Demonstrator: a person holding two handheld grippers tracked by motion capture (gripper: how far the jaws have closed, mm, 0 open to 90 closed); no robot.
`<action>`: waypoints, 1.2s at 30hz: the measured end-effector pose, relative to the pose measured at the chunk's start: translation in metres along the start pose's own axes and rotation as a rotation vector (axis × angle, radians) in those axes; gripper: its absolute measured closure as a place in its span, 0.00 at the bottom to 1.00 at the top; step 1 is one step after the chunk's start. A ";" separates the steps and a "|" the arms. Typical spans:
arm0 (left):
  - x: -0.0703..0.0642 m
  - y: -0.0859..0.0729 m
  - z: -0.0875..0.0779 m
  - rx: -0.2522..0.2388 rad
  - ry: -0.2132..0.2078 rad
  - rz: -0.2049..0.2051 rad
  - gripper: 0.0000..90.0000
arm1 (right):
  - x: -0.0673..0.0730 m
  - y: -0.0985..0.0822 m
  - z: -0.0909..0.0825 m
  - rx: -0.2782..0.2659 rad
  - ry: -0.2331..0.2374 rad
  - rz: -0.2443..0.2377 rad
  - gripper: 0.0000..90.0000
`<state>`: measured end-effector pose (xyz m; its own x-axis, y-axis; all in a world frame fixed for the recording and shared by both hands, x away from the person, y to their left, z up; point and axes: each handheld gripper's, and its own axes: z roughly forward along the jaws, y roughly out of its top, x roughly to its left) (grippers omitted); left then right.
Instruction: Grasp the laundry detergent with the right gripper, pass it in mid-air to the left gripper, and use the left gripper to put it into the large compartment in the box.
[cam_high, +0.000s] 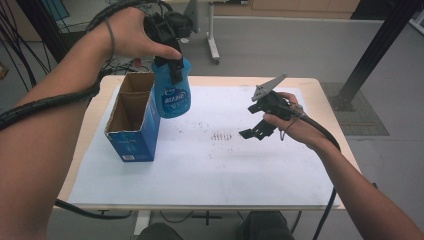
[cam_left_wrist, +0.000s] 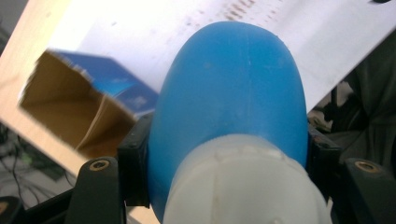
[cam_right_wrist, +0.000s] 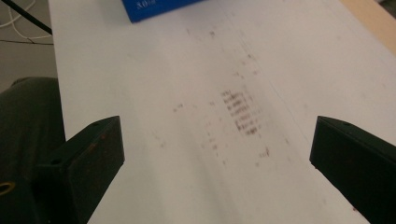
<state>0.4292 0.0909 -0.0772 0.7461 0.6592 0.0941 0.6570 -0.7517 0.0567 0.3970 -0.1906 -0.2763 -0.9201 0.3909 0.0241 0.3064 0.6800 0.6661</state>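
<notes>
Blue bottle (cam_high: 171, 95) with white lettering too blurred to read hangs clamped near its white cap (cam_left_wrist: 243, 186) in the left tool (cam_high: 167, 42), above the surface (cam_high: 310, 85) at ten o'clock, just beside an open blue box (cam_high: 132, 140); its two compartments look empty. The right tool (cam_high: 255, 131), at three o'clock, gapes wide over the stained white sheet (cam_high: 210, 170), holding nothing.

One blue bottle (cam_high: 171, 95), one two-compartment cardboard box (cam_high: 134, 120), two tools, one white sheet (cam_high: 210, 165).
</notes>
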 end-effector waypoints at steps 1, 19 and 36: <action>0.002 -0.001 -0.004 -0.006 0.012 -0.023 0.41 | -0.003 -0.004 -0.004 0.013 -0.006 0.014 0.03; 0.059 -0.045 -0.087 -0.107 0.066 -0.620 0.41 | -0.012 -0.047 -0.056 0.070 -0.119 0.065 0.03; 0.103 -0.081 -0.073 -0.147 0.080 -0.961 0.41 | -0.016 -0.055 -0.079 0.116 -0.142 0.057 0.03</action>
<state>0.4452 0.2179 0.0003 -0.1136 0.9935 0.0102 0.9575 0.1068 0.2678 0.3759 -0.2836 -0.2549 -0.8592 0.5091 -0.0513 0.3908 0.7177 0.5764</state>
